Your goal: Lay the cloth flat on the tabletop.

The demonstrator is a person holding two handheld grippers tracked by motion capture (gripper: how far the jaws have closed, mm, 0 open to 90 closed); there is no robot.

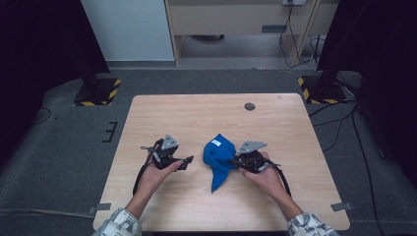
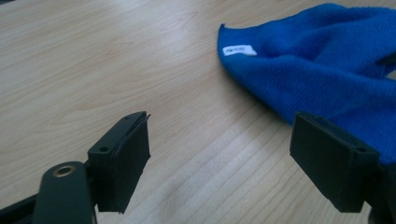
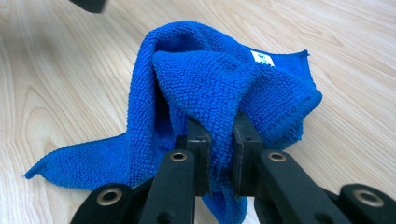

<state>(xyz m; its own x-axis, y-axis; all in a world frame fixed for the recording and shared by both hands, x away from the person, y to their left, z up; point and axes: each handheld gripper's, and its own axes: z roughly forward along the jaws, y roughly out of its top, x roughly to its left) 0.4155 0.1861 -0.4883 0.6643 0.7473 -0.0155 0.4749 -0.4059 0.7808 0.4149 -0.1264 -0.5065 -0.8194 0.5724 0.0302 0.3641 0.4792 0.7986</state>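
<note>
On the wooden surface (image 1: 162, 113), the right tool (image 3: 219, 140) pinched a blue cloth (image 1: 219, 160) at centre to lift it, while the left tool (image 2: 219, 154), jaws apart and empty, waited just left.

A cloth (image 1: 219, 160) is laid on the table (image 1: 196, 118) near its middle, toward the person's side. The left gripper (image 1: 188, 160) is placed just left of it, apart from it; the right gripper (image 1: 235, 160) is set against its right side, with a fold between the jaws.
</note>
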